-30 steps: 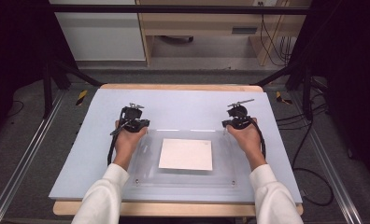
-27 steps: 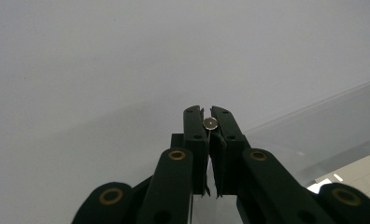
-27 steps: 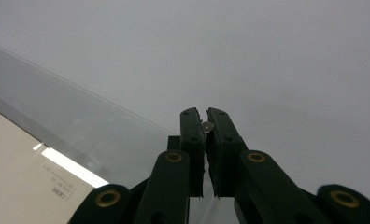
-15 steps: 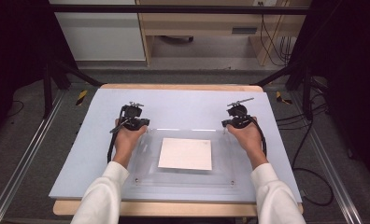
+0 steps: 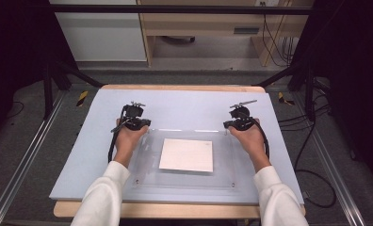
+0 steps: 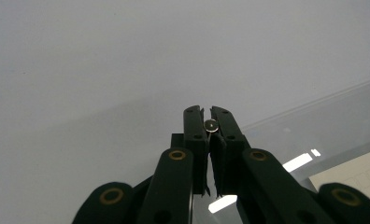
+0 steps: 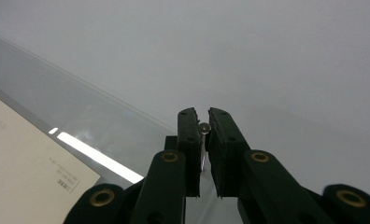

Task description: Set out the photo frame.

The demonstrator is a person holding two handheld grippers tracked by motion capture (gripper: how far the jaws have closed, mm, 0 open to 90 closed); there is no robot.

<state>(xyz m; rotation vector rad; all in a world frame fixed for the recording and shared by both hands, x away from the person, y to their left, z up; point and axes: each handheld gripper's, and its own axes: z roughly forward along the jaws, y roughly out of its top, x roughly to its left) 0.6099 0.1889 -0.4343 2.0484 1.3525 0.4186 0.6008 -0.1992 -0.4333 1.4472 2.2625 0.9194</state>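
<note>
From here the table [image 5: 184,106] reads evenly lit from overhead, pale and soft, while the room's left and right sides fall to near black. The clear plate [image 5: 147,155] throws thin white glare along its far edge, and 2 bright streaks flare on it in each gripper view. Those close views look hazy; the black jaws near the lens are soft, and the mat fades to featureless grey.

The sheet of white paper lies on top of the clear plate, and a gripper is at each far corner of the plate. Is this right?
Not quite: the high view shows the white paper under the clear plate, not on top. The left gripper and right gripper are at its far corners.
</note>
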